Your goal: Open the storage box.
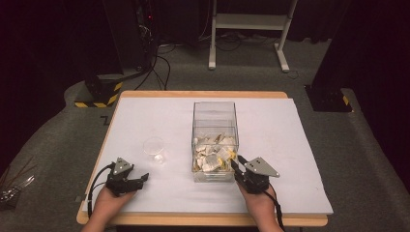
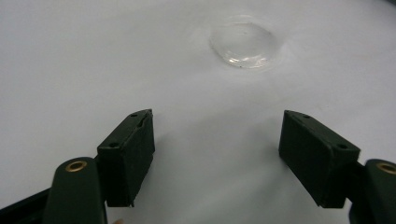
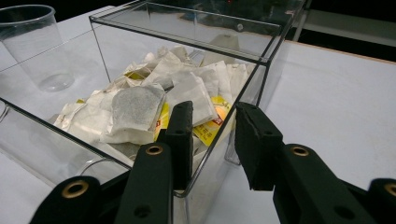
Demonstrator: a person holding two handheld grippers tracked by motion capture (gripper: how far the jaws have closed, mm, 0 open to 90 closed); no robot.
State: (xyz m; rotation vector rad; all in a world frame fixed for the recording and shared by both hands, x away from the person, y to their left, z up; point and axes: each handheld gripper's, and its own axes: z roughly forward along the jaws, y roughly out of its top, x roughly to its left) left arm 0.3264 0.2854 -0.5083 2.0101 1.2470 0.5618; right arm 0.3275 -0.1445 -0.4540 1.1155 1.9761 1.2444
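The white table (image 1: 145, 116) was the biggest thing there, and everything stood on it. Near its middle stood a clear box (image 1: 214, 113) with tall see-through walls. A heap of tea bags (image 1: 212, 152) lay at the bottom of it, at the end closest to the person.

The right gripper (image 3: 214, 133) was at the box's near right corner. One jaw was inside the box and the other outside, so the thin wall ran between them. The jaws looked clenched on that wall. If the hand pulled or lifted too hard, the box could tip or slide, I thought, and the tea bags could spill out. The smooth wall could also slip from the black pads.

A small clear cup (image 1: 153, 147) stood to the left of the box, well apart from it. It looked light, so a sliding box or a careless arm could knock it over.

The left gripper (image 2: 217, 154) waited near the cup with its jaws wide apart, holding nothing. A fast grab might push the cup away.
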